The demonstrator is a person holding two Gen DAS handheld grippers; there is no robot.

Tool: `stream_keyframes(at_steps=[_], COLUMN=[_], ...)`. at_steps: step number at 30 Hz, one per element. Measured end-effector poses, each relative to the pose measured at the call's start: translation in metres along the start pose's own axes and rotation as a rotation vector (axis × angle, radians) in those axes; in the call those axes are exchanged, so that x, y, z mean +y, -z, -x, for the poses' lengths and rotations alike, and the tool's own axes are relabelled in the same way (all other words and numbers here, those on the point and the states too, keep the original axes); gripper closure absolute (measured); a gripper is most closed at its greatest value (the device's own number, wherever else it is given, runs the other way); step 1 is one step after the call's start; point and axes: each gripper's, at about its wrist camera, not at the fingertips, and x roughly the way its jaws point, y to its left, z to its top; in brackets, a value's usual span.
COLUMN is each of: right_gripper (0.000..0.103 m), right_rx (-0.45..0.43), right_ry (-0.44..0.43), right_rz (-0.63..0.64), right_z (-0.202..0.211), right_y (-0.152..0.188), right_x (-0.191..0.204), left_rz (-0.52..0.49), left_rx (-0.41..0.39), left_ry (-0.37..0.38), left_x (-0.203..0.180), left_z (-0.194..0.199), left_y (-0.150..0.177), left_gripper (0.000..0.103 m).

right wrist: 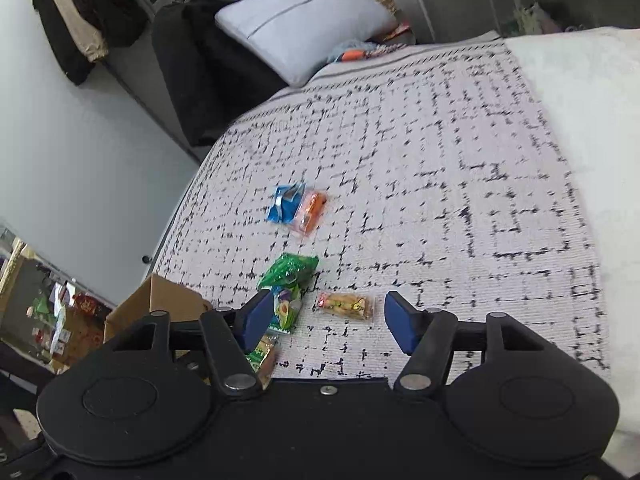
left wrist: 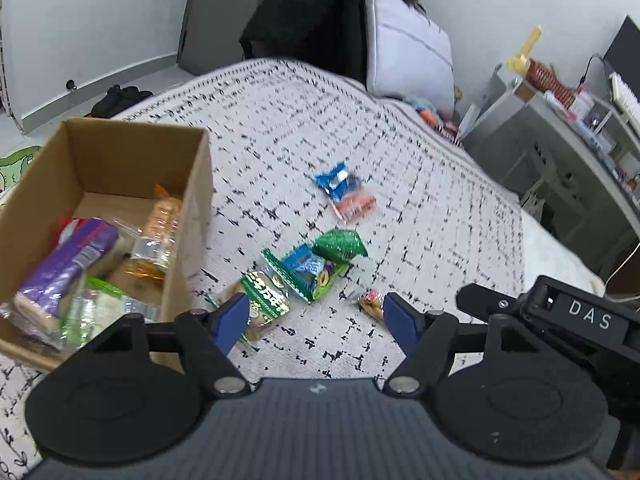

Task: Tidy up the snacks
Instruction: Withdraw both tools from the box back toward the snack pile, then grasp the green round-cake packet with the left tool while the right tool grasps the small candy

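Note:
Snack packets lie loose on the patterned bedspread (left wrist: 400, 216). A blue packet (left wrist: 335, 178) and an orange one (left wrist: 354, 206) lie farthest away; a green bag (left wrist: 340, 245), a blue-green packet (left wrist: 310, 270) and a green-gold pouch (left wrist: 266, 300) sit nearer. A small clear packet (right wrist: 347, 306) lies between my right gripper's fingers, untouched. My left gripper (left wrist: 314, 318) hangs open above the pouch. My right gripper (right wrist: 326, 318) is open too; its body (left wrist: 560, 316) shows at the left view's right edge. A cardboard box (left wrist: 192, 216) on the left holds several snacks, among them a purple pack (left wrist: 68, 264).
A grey pillow (right wrist: 304, 20) and dark clothing (right wrist: 200, 64) sit at the bed's head. A cluttered grey shelf unit (left wrist: 560, 132) stands to the right of the bed. White blanket (right wrist: 592, 160) covers the bed's right side. The box corner (right wrist: 160, 300) shows beside the right gripper.

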Motion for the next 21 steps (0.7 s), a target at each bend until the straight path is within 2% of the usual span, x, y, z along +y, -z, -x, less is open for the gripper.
stream_keyframes(at_steps=[8,13,21], right_gripper=[0.044,0.047,0.047], right_rx=[0.057,0.097,0.135], right_ry=[-0.011,-0.004,0.013], right_rz=[-0.056,-0.089,-0.104], right_z=[-0.03,-0.054,-0.077], right_y=[-0.005,-0.004,-0.002], right_x=[-0.015,-0.021,-0.022], left_rz=[-0.023,-0.039,-0.088], left_rx=[0.058,0.075,0.076], left_ry=[-0.05,-0.113,-0.157], left_x=[-0.008,-0.008,-0.008], left_z=[-0.041,-0.065,-0.085], left_y=[-0.001,-0.001,-0.002], left_gripper=[0.032,0.032,0.032])
